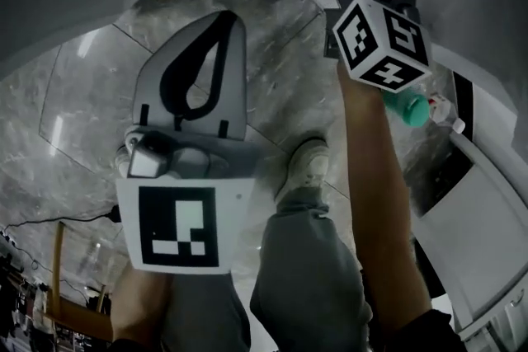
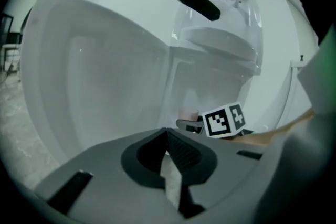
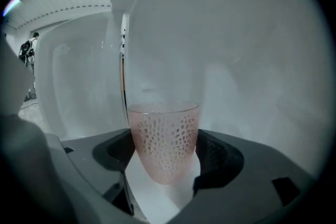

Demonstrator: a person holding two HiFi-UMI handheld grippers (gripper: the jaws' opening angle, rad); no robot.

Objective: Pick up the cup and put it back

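Right gripper (image 3: 167,165): jaws wide, pads pressing both sides of the pink cup (image 3: 164,136). Left gripper (image 2: 173,168): closed, empty.

Cup upright between the jaws, mouth up, long axis vertical, in front of a white wall (image 3: 252,60). Unclear whether its base rests on anything.

Hold it level, lower straight, release only once seated.

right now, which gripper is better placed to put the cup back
Right: the right gripper has the pink cup between its jaws, pads on its sides. The left gripper is shut, empty.
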